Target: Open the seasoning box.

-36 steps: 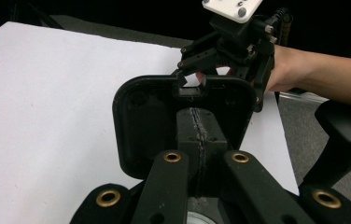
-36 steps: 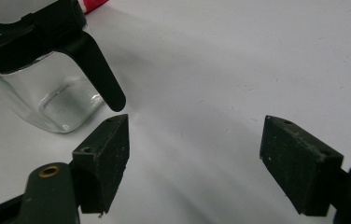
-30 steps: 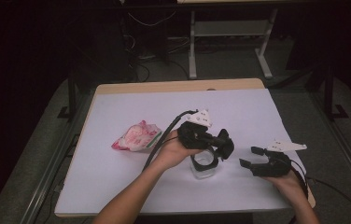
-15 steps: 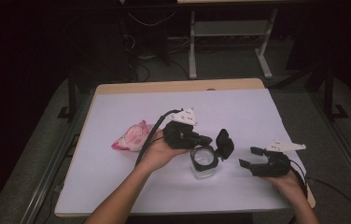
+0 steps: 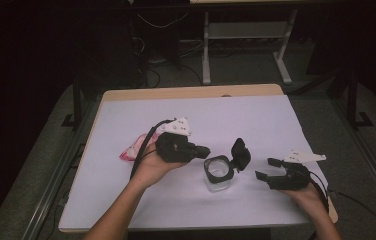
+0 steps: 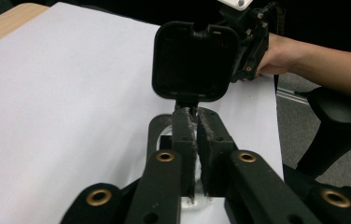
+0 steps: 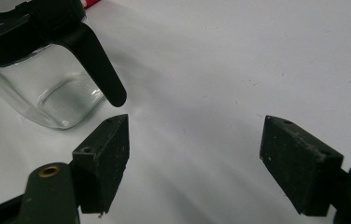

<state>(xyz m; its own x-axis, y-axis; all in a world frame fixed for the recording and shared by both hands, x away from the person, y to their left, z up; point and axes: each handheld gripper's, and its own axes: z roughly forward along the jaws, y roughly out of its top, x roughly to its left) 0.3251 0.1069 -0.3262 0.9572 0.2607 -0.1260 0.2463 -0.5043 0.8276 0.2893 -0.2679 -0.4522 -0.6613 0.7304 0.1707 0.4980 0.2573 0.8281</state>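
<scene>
There is one glass jar (image 5: 219, 174) on the white table cover (image 5: 256, 120), near the middle front, and its one black lid (image 5: 240, 153) stands open on the hinge. One pink packet (image 5: 131, 149) lies at the left, partly hidden behind the left hand. The left gripper (image 5: 202, 150) has its jaws pressed together, just beside the jar's rim. The right gripper (image 5: 268, 169) is spread wide with nothing between the jaws, near the jar. In the right gripper view the jar (image 7: 43, 88) is cut off at the top.
</scene>
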